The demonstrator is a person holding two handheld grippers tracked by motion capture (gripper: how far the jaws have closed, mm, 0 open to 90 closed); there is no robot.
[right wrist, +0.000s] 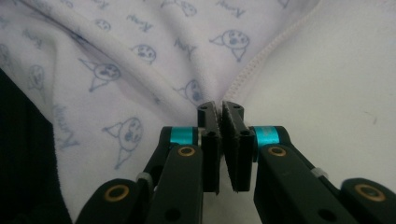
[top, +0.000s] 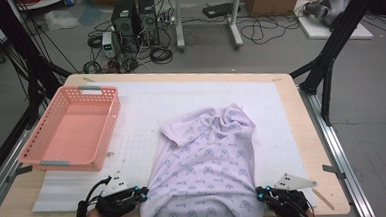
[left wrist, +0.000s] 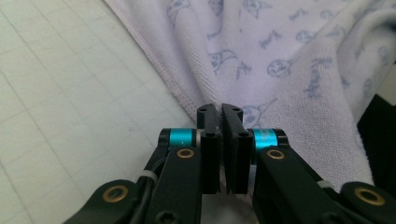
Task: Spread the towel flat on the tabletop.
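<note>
Grasp step: left gripper and right gripper each clamp the lilac shirt's near hem at 6 o'clock on the table. Next, likely an even lift, both corners level.

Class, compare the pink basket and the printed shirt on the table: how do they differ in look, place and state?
The pink basket is rigid, latticed and plain; the printed shirt is soft, crumpled and pale lilac with small blue figures. The basket sits at the table's left, untouched; the shirt lies mid-table, pinched at its near corners by the left claw and right claw. Both rest on the white mat.
</note>
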